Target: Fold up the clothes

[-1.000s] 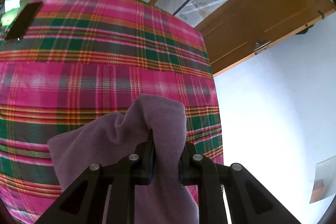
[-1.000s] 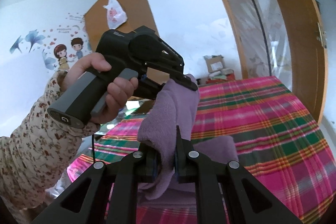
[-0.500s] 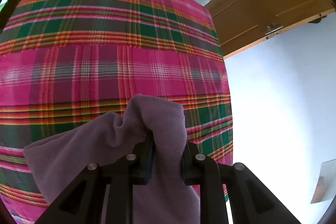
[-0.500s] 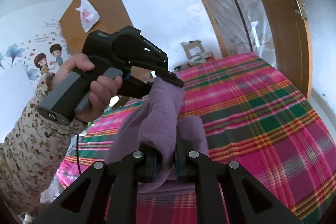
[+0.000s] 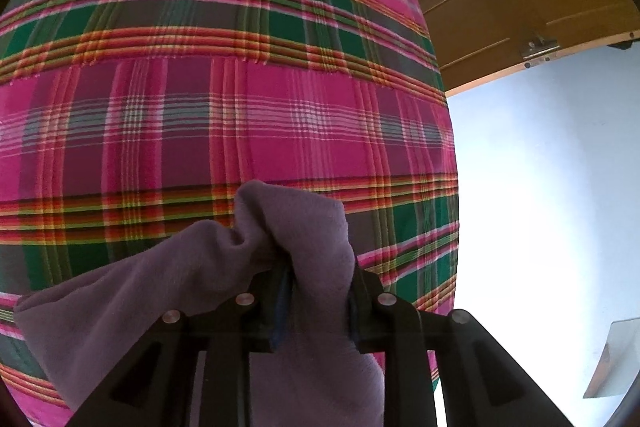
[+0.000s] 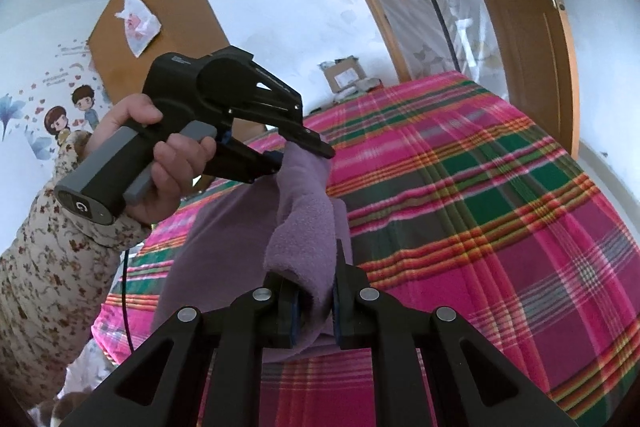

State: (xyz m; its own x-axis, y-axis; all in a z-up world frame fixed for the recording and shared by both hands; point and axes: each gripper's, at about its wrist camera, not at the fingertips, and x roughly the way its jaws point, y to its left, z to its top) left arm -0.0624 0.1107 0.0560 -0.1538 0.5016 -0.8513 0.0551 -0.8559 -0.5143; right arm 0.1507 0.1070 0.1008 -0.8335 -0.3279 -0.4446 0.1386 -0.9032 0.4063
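Observation:
A purple fleece garment (image 5: 160,287) hangs over the pink and green plaid bed (image 5: 240,107). One bunched corner fills the gap of my left gripper (image 5: 320,279). Its jaws are opening, and the fleece still touches both pads. In the right wrist view the left gripper (image 6: 302,157) is side-on in a person's hand (image 6: 160,155), and the garment (image 6: 308,219) droops from its tips. The right gripper (image 6: 314,283) is shut on another fold of the same garment, low over the bed (image 6: 480,207). The garment's lower part lies on the sheet.
The bed's right edge drops to a pale floor (image 5: 540,187). A wooden door (image 6: 520,27) stands beyond the bed, with cardboard boxes (image 6: 344,75) at the far end. A wooden wardrobe (image 6: 160,7) is behind the hand, and a floral sleeve (image 6: 48,267) fills the lower left.
Both grippers have come down closer to the bed with the garment. The left gripper's jaws stand wider apart. More of the garment spreads over the sheet.

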